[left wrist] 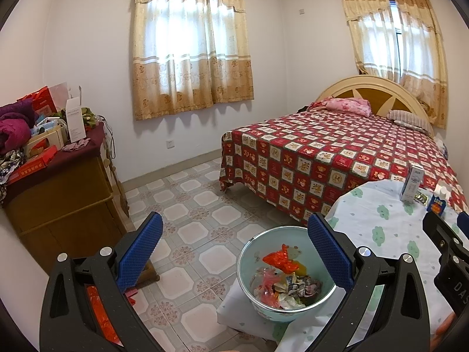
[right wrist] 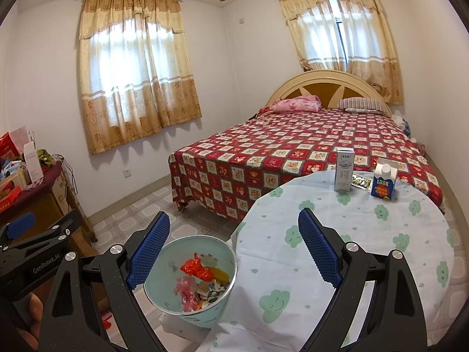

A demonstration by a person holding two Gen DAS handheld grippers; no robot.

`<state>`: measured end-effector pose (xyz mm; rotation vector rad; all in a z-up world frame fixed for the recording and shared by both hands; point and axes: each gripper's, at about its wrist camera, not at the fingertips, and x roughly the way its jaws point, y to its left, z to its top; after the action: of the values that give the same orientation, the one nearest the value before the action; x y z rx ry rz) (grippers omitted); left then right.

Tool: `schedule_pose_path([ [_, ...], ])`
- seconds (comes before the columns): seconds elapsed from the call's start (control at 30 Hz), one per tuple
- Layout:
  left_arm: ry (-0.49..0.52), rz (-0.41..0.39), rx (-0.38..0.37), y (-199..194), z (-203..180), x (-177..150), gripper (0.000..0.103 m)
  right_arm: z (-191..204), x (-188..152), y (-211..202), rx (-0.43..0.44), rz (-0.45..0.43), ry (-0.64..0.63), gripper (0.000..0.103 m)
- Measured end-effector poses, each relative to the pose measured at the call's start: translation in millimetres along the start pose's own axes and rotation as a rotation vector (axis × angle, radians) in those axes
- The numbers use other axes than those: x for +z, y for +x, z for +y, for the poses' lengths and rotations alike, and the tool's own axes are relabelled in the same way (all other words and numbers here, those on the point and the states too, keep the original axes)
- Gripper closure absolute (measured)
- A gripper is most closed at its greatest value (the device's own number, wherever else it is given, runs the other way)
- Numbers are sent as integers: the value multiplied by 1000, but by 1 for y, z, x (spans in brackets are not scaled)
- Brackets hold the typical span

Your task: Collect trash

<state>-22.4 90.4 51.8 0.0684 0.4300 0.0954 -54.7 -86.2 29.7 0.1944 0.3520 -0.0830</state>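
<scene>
Both hand-held grippers are held spread and empty: the left hand-held gripper (left wrist: pixel 234 249) above the bin (left wrist: pixel 285 272), the right hand-held gripper (right wrist: pixel 234 248) at the table (right wrist: pixel 366 234) edge. Wrappers are already gathered in the bin. At the table's far side are left a grey carton (right wrist: pixel 343 173), a blue carton (right wrist: pixel 383 182) and a foil wrapper (right wrist: pixel 362 181) between them. Being tall and upright, either carton could be toppled by an off-centre pinch, and the bin, perched near a ledge, could be knocked over.
</scene>
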Motion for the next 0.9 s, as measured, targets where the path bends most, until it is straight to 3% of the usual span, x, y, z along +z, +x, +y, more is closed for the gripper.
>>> schedule_pose_path([
  [0.3,-18,13,16,5,3,1,6,1,-1,-1,-1,0,1,15],
  [0.5,-85,9,-93,3,13,-1,7,2,-1,-1,-1,0,2,15],
  [0.9,-69,29,-10,11,13,-2,6,2,0,-1,-9,4,11,15],
])
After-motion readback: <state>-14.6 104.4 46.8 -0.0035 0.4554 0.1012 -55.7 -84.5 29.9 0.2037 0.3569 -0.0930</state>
